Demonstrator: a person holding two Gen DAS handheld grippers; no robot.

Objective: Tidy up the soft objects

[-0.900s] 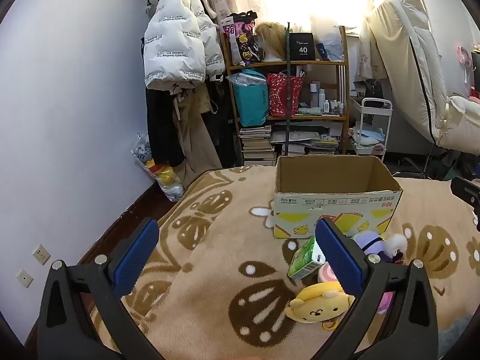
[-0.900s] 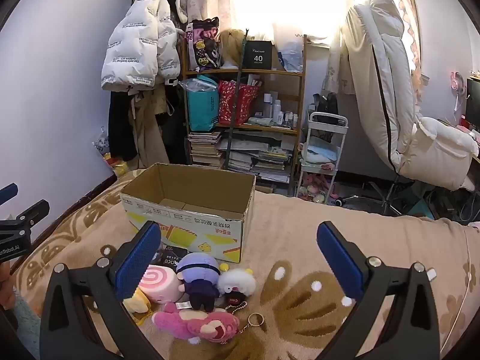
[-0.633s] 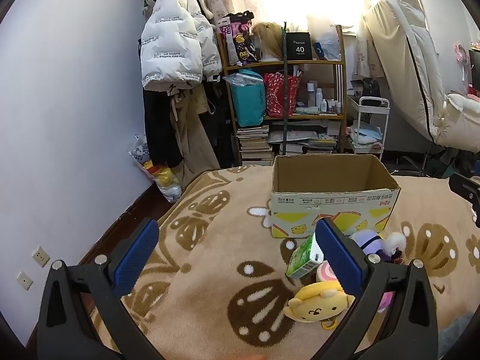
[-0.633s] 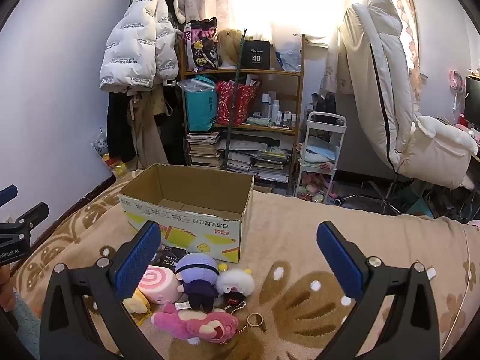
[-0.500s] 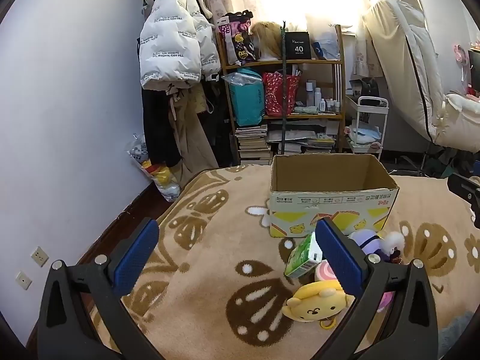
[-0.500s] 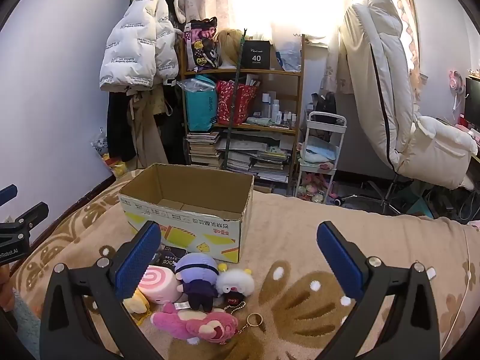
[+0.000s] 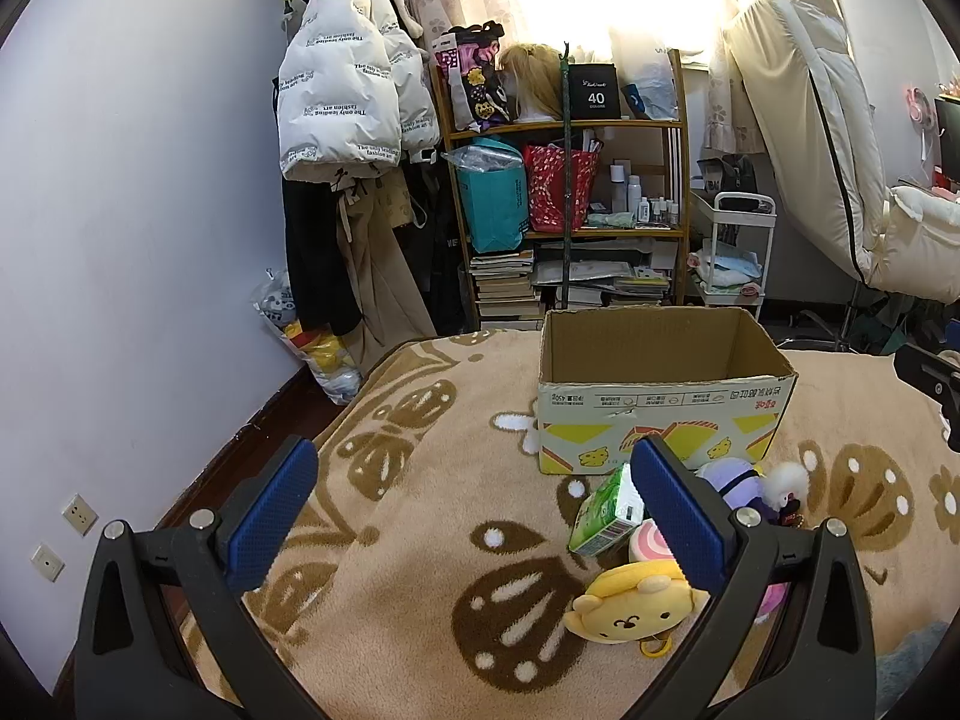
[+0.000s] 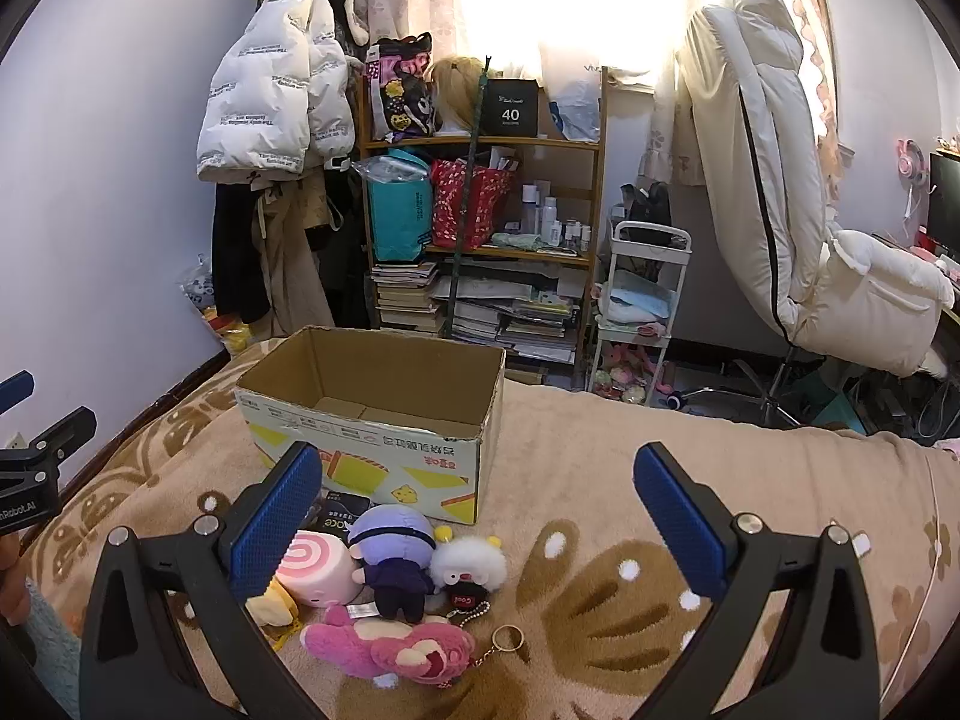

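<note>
Above the blanket (image 7: 390, 540), both grippers' jaws gape wide, holding nothing; plush toys (image 8: 396, 558) touch the cardboard box (image 8: 372, 420)

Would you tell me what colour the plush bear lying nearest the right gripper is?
Pink, with a paler muzzle. The plush bear shows best in the right wrist view.

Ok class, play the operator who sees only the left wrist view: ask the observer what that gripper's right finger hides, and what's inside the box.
Observer: A pink bear plush lies in front of the purple-haired doll.
Operator: Anything inside the cardboard box?
Observer: The right wrist view shows its floor: bare flaps, no toys.
Operator: Is the right gripper holding anything?
Observer: No, it is open and empty.
</note>
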